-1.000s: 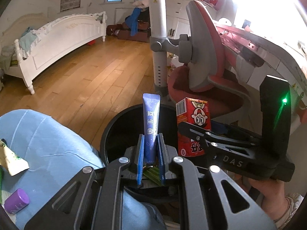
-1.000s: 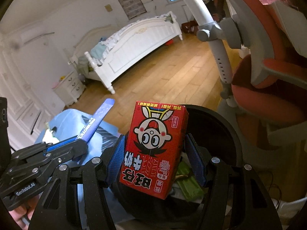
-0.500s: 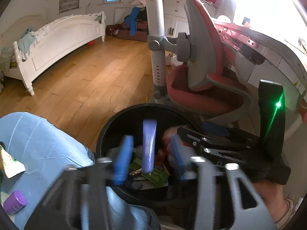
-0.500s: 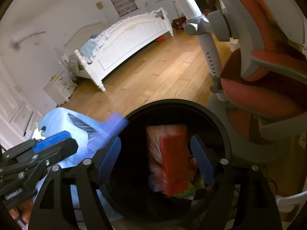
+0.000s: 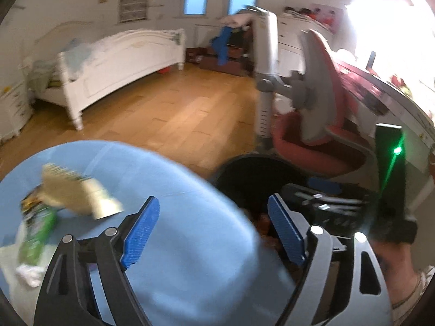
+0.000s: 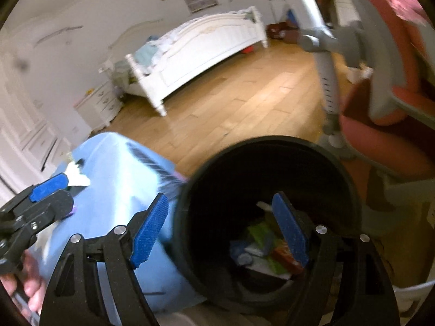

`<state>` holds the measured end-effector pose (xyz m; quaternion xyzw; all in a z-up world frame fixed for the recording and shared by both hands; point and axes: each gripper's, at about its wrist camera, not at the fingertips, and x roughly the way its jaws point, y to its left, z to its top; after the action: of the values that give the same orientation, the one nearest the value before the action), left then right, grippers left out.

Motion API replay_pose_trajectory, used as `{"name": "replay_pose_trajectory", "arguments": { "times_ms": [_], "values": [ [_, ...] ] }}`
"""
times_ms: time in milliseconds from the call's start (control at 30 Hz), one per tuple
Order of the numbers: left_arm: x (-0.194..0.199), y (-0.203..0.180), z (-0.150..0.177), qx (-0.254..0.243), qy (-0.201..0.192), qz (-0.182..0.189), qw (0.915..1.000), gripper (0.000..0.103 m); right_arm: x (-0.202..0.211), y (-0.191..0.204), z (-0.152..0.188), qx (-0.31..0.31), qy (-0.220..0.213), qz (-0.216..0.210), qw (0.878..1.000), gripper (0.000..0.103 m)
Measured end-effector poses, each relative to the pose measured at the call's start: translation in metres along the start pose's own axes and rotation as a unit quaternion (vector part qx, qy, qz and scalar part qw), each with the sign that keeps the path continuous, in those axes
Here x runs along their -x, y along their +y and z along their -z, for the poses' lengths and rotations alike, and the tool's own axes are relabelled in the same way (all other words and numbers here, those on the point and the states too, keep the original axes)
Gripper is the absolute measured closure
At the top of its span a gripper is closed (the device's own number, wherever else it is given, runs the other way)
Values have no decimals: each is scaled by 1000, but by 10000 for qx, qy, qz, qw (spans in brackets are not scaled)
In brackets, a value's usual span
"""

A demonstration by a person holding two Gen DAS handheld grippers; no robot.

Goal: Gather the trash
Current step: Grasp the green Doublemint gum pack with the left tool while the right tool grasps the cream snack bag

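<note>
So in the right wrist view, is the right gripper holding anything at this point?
No. The right gripper stands open with nothing between its blue pads, and only the black bin with trash shows below.

Glossy wooden floorboards (image 5: 174,108) catch the light; the black bin (image 6: 272,157) looks like smooth matt plastic. Blue cloth (image 5: 176,190) lies soft and matt, a crinkled foil-like wrapper (image 5: 78,195) near its left edge.
</note>
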<state>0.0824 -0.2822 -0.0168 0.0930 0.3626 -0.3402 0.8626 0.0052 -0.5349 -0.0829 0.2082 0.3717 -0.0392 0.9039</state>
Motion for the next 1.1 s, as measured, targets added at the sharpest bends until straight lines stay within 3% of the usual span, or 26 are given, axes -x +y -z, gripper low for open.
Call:
{"name": "replay_pose_trajectory", "arguments": {
  "times_ms": [233, 367, 467, 667, 900, 967, 1033, 1100],
  "values": [
    [36, 99, 21, 642, -11, -638, 9959, 21, -13, 90, -27, 909, 83, -646, 9937, 25],
    [39, 142, 31, 733, 215, -901, 9930, 21, -25, 140, -41, 1331, 254, -1147, 9841, 25],
    [36, 163, 37, 735, 353, -932, 9923, 22, -40, 175, -49, 1583, 444, -1370, 9768, 25],
    [22, 184, 42, 636, 602, -868, 9924, 33, -86, 234, -55, 2200, 912, -1437, 9605, 25],
    [14, 186, 43, 515, 665, -817, 9931, 54, -129, 258, -58, 2355, 1380, -1454, 9510, 43],
    [15, 190, 45, 543, 641, -712, 9939, 61, -134, 259, -54, 2375, 1494, -1498, 9481, 52],
    [15, 190, 44, 572, 608, -683, 9942, 62, -136, 259, -50, 2370, 1580, -1565, 9457, 71],
    [16, 189, 44, 580, 567, -699, 9943, 66, -133, 258, -48, 2337, 1572, -1625, 9457, 79]
  ]
}}
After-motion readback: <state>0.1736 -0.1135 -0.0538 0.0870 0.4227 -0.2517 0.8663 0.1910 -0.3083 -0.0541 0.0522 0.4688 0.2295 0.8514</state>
